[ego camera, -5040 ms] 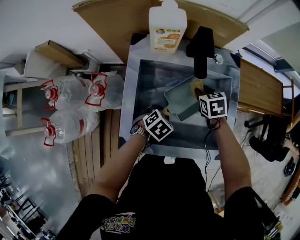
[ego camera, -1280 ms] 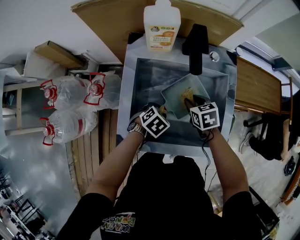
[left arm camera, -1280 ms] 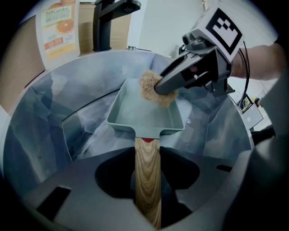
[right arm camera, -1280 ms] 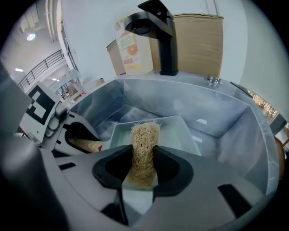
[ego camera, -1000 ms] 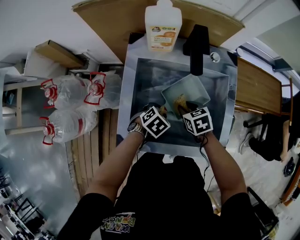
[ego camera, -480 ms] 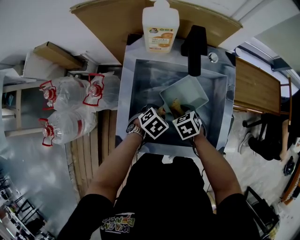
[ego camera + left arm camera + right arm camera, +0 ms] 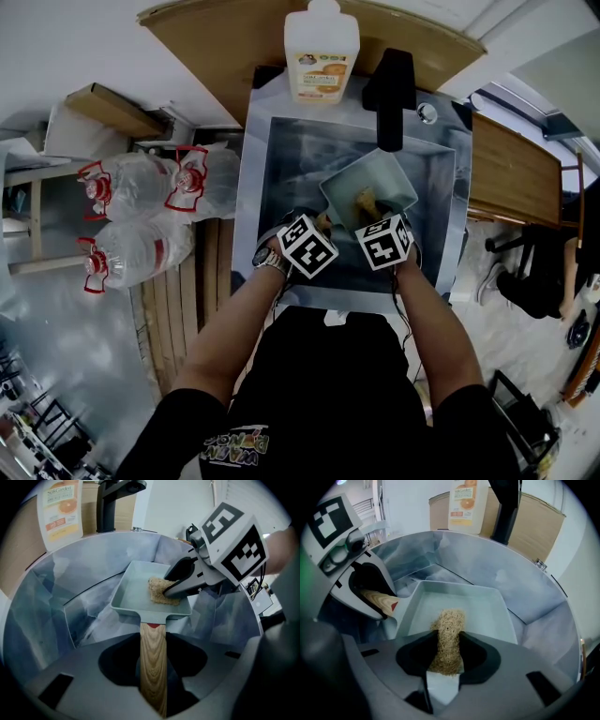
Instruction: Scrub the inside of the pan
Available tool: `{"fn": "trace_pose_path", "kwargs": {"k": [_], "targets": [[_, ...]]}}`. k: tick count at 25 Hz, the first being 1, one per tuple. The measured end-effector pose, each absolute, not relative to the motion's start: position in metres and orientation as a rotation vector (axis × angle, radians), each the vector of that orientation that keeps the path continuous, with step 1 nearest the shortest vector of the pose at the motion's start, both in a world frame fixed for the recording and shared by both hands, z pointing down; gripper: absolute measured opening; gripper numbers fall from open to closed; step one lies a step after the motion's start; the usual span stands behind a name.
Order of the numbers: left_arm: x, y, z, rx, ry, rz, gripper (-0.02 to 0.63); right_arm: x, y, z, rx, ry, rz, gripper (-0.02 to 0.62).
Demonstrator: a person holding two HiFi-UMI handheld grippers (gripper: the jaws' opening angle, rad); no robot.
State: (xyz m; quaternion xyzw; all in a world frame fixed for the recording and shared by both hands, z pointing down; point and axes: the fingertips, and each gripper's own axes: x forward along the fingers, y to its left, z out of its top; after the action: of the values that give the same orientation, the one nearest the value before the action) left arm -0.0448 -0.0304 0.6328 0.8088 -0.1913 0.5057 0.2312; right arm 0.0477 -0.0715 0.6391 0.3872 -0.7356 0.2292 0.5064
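Gripping the wooden handle (image 7: pixel 153 677), the left tool (image 7: pixel 153 644) holds the pan (image 7: pixel 133 590) in the sink (image 7: pixel 56 588); the right tool (image 7: pixel 447 646) clamps a scrub pad (image 7: pixel 449 620) on its floor. Pressing hard could twist the handle loose.

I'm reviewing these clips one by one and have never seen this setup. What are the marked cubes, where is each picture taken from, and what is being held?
There is no robot here. A person holds a hand-operated gripper in each hand, and the marked cubes are part of those grippers. The head view looks steeply down from a camera on the person's head. The other two views come from a camera riding on each gripper, looking along it.

Below the hands is a metal sink, with a black tap and a soap bottle behind it. The left gripper is clamped on the wooden handle of a square pan, which sits tilted inside the sink. The right gripper grips a tan scrub pad, and the pad lies against the inside of the pan.
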Motion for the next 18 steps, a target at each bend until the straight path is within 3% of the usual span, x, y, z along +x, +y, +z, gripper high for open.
{"fn": "trace_pose_path", "kwargs": {"k": [18], "targets": [[-0.046,-0.029,0.633,2.222,-0.525,1.389,0.173,0.101,-0.104,0.639,1.065,-1.57,0.339,0.146]]}}
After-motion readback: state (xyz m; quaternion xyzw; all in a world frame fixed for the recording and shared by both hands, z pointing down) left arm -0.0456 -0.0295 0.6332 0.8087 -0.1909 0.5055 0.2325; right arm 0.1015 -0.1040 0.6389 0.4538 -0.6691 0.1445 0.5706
